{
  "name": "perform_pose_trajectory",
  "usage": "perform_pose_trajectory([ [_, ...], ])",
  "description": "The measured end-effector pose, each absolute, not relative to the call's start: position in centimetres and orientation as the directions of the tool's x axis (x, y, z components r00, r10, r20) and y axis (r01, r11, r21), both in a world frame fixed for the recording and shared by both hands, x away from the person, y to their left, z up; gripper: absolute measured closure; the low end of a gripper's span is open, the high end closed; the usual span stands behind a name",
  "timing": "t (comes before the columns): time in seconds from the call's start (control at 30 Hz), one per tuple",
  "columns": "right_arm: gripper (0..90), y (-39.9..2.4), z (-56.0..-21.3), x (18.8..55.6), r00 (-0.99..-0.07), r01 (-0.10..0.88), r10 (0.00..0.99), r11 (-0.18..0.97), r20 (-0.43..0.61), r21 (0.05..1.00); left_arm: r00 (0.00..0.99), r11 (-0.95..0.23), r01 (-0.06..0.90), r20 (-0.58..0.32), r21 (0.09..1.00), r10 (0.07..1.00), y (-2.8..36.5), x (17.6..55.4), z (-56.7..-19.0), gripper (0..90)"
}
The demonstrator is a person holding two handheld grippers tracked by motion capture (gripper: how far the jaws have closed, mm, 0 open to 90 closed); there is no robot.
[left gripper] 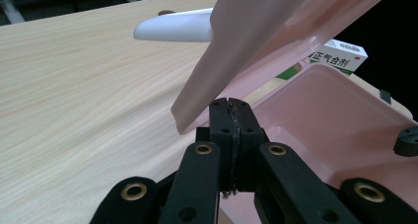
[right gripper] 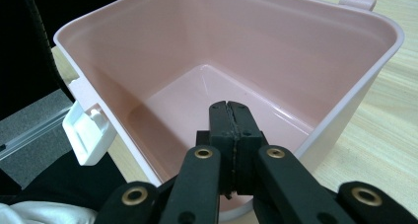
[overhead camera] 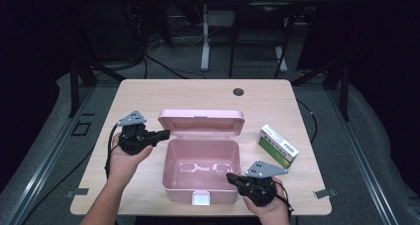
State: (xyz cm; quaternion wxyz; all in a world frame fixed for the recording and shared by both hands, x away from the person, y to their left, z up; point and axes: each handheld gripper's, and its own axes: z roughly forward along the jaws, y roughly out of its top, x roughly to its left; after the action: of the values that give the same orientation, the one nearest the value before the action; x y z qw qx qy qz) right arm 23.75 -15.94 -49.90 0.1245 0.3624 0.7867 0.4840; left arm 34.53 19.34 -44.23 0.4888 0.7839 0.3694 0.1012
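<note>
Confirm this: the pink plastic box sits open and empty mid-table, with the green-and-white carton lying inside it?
Not quite. The green-and-white carton lies on the wooden table to the right of the pink plastic box, not inside it. The high view shows this; the box is indeed open and empty.

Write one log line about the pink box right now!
box: open, empty | lid: up | left gripper: shut, at lid | right gripper: shut, at rim

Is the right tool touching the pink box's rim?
Cannot tell. In the right gripper view the shut right tool overlaps the pink box near its rim, but neither contact nor gap shows plainly.
</note>
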Motion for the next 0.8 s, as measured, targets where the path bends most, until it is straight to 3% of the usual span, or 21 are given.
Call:
perform_pose_trajectory([
  [0.8,90.0,-15.97,-49.94,23.75,-0.705,0.451,0.691,0.263,0.16,0.853,0.692,-0.24,0.499,-0.216,0.833,0.689,19.27,35.1,-45.17,89.7],
])
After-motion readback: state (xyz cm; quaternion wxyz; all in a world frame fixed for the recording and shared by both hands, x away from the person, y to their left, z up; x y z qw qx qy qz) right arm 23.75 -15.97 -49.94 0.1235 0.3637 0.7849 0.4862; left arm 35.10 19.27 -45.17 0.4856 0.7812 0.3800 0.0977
